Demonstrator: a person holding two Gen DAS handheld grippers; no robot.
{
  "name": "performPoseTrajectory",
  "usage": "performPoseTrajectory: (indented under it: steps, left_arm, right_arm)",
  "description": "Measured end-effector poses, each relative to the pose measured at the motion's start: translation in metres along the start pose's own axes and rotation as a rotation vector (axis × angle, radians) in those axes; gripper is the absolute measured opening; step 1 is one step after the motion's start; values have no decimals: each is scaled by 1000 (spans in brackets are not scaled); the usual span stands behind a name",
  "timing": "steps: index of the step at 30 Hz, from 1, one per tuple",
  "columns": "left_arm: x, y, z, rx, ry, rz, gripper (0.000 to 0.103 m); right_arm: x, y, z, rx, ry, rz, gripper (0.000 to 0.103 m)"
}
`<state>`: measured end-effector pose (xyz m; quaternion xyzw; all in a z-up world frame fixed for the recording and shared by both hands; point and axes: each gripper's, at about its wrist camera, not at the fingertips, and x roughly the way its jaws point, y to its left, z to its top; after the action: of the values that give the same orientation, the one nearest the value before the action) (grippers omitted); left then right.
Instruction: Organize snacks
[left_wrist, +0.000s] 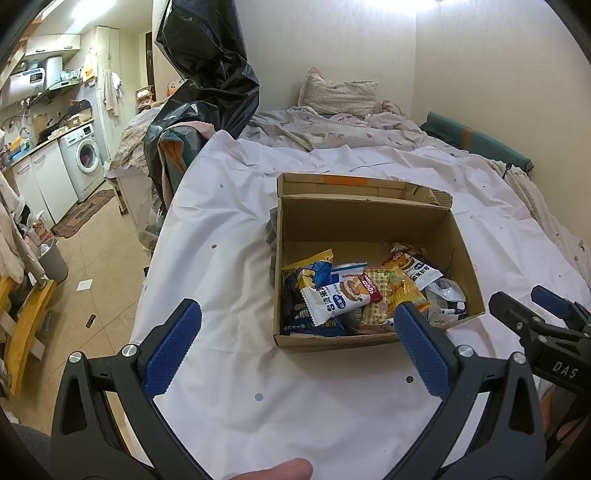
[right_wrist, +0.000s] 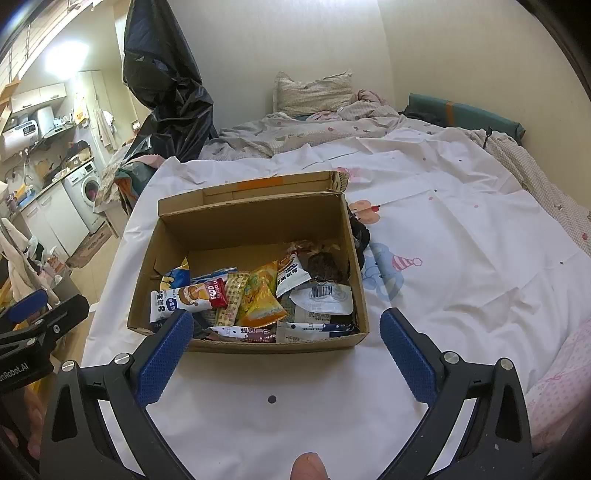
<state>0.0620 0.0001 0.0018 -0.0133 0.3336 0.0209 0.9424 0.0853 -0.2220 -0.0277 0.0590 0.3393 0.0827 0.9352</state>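
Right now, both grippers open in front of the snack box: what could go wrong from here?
1. The snack packets overlap in a loose heap inside the cardboard box; closing on one may pinch two, or only a slippery foil edge.
2. The box sits on a soft white sheet; a nudge to its near wall might slide or tip it.
3. The left gripper and right gripper sit close side by side and could collide when reaching in.

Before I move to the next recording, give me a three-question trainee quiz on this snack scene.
1. True or false: the left hand-held gripper grips a packet.
2. Where do the snack packets lie: A) inside the cardboard box, B) scattered on the white sheet, C) on the pillow?
3. Fill in: the right hand-held gripper is ____.

Key: 1 false; 2 A; 3 open.
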Motion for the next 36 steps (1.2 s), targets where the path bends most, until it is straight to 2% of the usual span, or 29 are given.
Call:
performPoseTrajectory:
  steps: [36]
  left_arm:
    - [1, 2, -1, -10, 6, -2, 103]
  right_arm:
    - [-3, -4, 5, 2, -8, -8, 103]
